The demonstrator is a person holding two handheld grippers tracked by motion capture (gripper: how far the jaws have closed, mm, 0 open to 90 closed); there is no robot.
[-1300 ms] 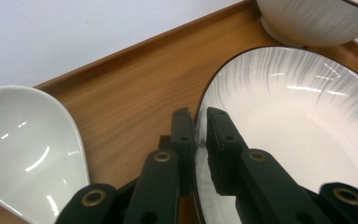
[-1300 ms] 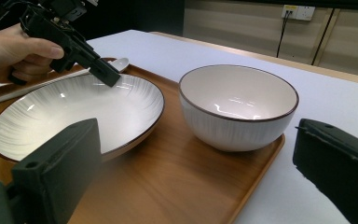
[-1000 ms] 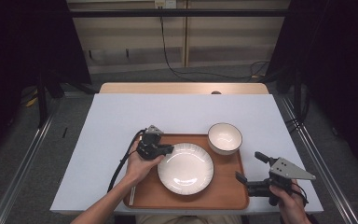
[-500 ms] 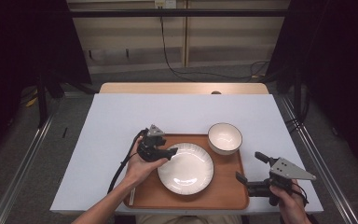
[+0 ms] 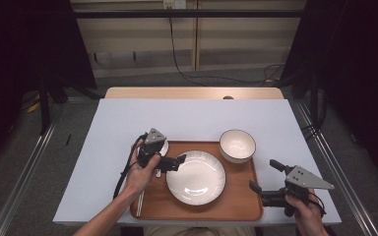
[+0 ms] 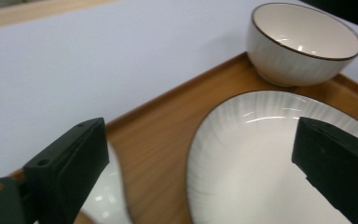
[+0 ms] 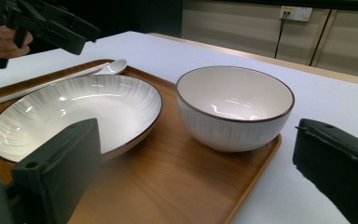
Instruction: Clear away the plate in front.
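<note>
A wooden tray (image 5: pixel 238 206) holds a ribbed white plate (image 5: pixel 195 177), a white bowl (image 5: pixel 237 145) at its far right corner, and a white spoon (image 5: pixel 163 147) at its far left. My left gripper (image 5: pixel 170 156) hovers over the tray's left part. Its jaws have just been opening and stand wide apart with nothing between them. In the left gripper view (image 6: pixel 200 158) the spoon (image 6: pixel 102 196) lies under the left jaw, beside the plate (image 6: pixel 261 158). My right gripper (image 5: pixel 264 175) is open near the tray's right edge and faces the bowl (image 7: pixel 235 107).
Pale chopsticks (image 5: pixel 140 204) lie along the tray's left edge, near the spoon (image 7: pixel 114 66). A white cloth (image 5: pixel 128 128) covers the table around the tray. The table's far wooden edge (image 5: pixel 192 92) borders a dark floor with cables.
The left gripper's jaws have spread apart and the left hand has lifted slightly above the spoon. The right gripper has kept still.
</note>
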